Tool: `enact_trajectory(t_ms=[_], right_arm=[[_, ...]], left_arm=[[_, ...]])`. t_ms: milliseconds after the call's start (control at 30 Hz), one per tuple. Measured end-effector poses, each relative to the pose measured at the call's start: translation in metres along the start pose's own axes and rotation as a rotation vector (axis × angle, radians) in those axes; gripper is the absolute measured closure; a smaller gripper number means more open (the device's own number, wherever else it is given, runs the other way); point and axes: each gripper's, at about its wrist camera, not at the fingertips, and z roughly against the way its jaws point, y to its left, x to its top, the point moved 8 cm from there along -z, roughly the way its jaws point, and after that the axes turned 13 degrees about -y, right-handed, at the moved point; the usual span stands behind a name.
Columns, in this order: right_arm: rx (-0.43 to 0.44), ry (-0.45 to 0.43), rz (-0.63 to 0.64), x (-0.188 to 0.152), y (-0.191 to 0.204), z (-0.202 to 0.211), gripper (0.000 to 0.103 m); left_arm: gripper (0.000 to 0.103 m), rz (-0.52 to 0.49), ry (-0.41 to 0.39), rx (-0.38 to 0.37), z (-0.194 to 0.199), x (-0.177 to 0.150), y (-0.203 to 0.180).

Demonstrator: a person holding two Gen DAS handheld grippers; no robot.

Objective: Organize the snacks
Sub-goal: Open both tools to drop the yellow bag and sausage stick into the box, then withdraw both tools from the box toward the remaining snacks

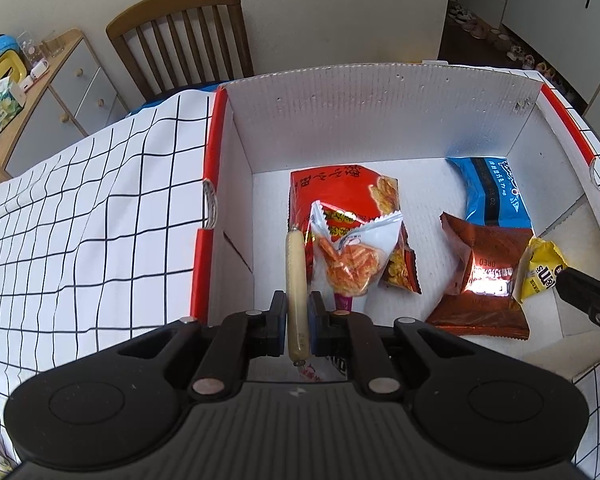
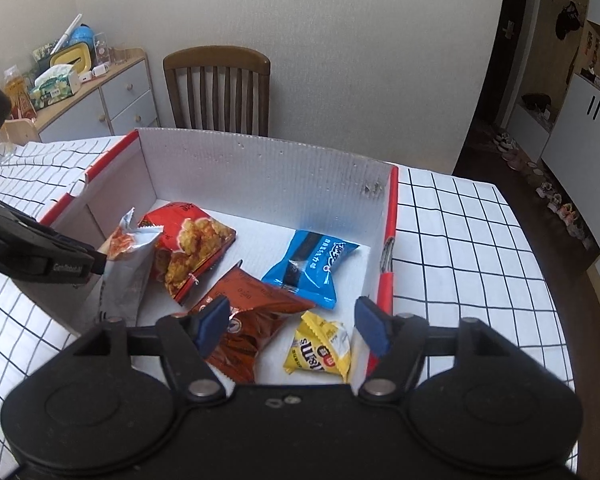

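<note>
- Box (image 1: 380,112): white corrugated walls, red rim, on a grid cloth (image 1: 80,208); it fills the middle of both views. A chair (image 1: 180,36) stands beyond it at 12 o'clock.
- Left gripper (image 1: 298,316): closed on a sausage stick (image 1: 296,280), pads clamped near the stick's lower half. It hovers over the box's near-left part, at 6 o'clock in the left view.
- Sausage stick: pale, slim, roughly aligned with the fingers, its far tip toward 12 o'clock. It appears to be above the box floor, not yet set down.
- White pack (image 1: 348,252): just right of the stick, standing partly upright against the red bag (image 1: 340,192).
- Brown pack (image 2: 248,320): at 5 o'clock of the red bag; blue pack (image 2: 308,268) lies beyond it, toward 1 o'clock.
- Yellow pack (image 2: 320,348): on the floor between the right fingers.
- Right gripper (image 2: 292,326): jaws wide apart, holding nothing, over the box's near-right corner.
- Risk, stick: smooth and round, so it may swivel or slip in the pads if tilted; released from height, it could roll under the white pack.
- Risk, white pack: it looks poorly balanced, and a brush from the left fingers could topple it.
- Risk, crowding: the grippers sit near each other over one box, so a sideways move could knock them together.
</note>
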Motion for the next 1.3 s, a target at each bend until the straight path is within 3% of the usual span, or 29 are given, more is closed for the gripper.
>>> enact_trajectory(t_ms=[200,533,1300], right_arm=[[0.008,-0.011,-0.02,-0.001,0.0,0.013,0.032],[0.04,-0.064,-0.065,0.01,0.006,0.05,0.03],[0.086,-0.207,-0.117,0.031,0.031,0.141,0.026]], left_arm=[[0.092,0.049,-0.003,-0.016,0.011,-0.003,0.008],[0.091,0.117,-0.076,-0.079,0.051,-0.002,0.017],[0.091,0.123,-0.262,-0.204,0.167,-0.021,0.01]])
